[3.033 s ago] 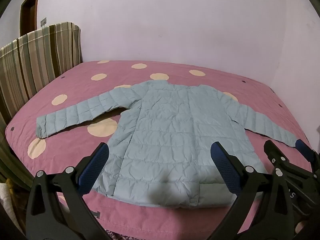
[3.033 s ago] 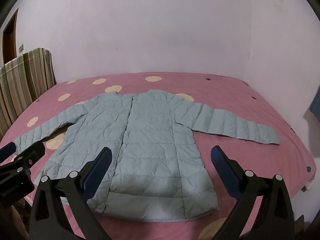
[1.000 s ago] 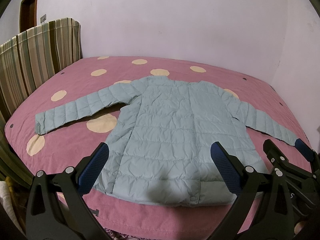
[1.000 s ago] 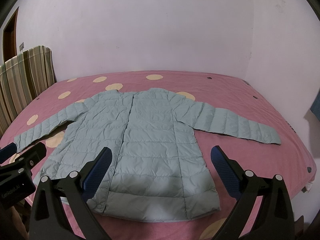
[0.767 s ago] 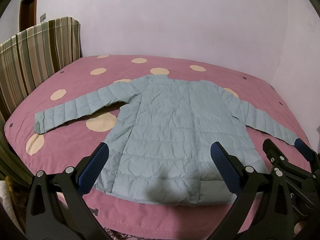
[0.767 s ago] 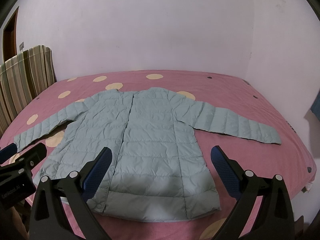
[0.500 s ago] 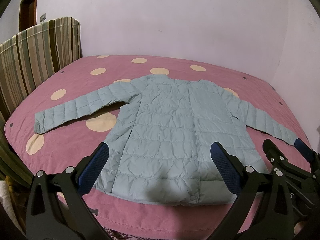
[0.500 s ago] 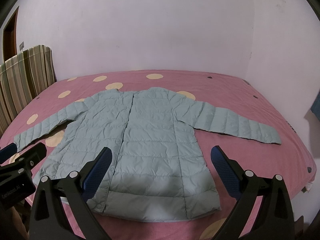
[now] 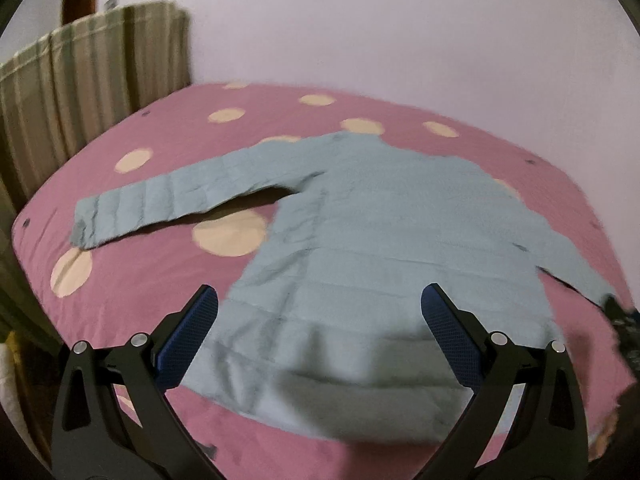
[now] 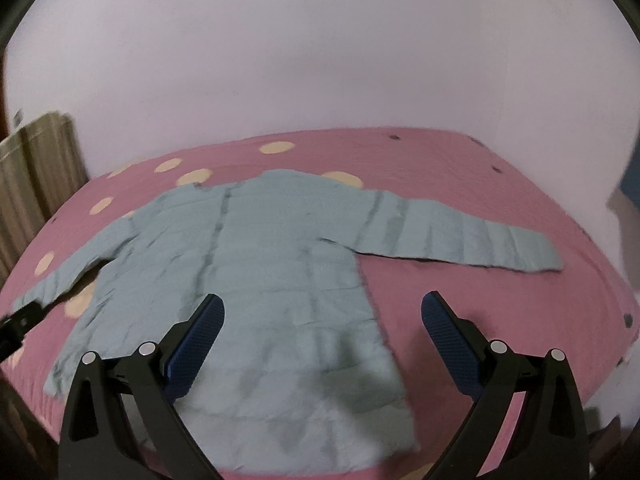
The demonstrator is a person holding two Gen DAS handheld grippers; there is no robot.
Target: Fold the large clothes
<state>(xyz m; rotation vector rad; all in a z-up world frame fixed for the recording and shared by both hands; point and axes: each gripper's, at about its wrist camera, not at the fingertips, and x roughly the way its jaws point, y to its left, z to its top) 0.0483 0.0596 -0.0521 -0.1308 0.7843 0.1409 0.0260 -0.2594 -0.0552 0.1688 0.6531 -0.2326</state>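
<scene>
Pale blue jacket (image 9: 380, 240) on pink, cream-dotted bedspread (image 9: 160, 280).

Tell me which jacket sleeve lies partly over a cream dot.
The sleeve on the striped headboard side; its lower edge overlaps a cream dot. The other sleeve rests on plain pink.

Jacket (image 9: 384, 248) flat on bed (image 9: 168, 280)

- Pale blue quilted jacket (image 9: 372, 240), flat, sleeves spread, on pink spotted bedspread (image 9: 160, 276).
- Left gripper (image 9: 319, 334), jaws wide apart, empty.
- Striped headboard (image 9: 80, 92), left.
</scene>
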